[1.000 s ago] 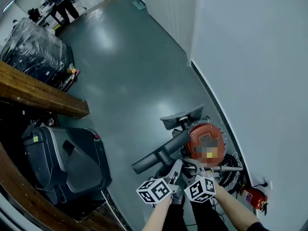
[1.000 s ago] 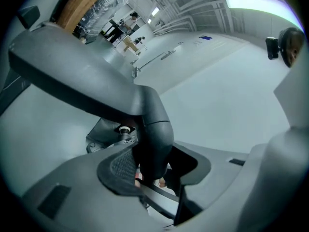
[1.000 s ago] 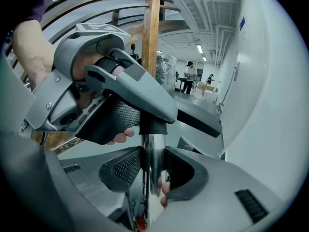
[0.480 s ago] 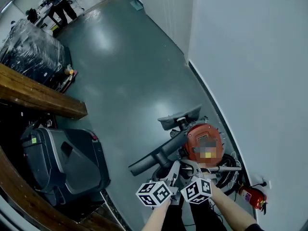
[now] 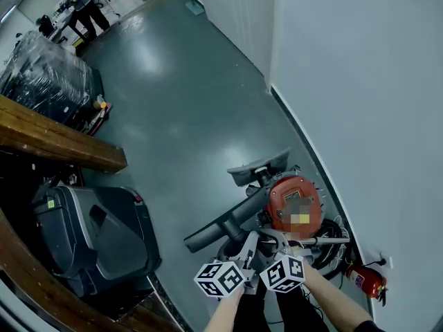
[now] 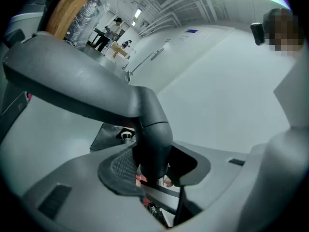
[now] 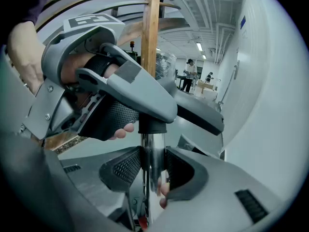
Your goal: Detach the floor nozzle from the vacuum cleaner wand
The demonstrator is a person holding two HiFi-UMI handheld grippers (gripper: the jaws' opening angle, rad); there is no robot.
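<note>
Over grey floor [image 5: 187, 95] by white wall [image 5: 360, 81], left tool [image 6: 152, 170] and right tool [image 7: 153, 170] pinch wand [image 5: 228, 221].

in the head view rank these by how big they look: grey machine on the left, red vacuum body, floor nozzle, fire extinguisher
1. grey machine
2. red vacuum body
3. floor nozzle: about as wide as the body, much thinner
4. fire extinguisher

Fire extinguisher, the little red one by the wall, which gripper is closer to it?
Right. The right gripper is up-left of the fire extinguisher in the head view; the left gripper lies farther left.
</note>
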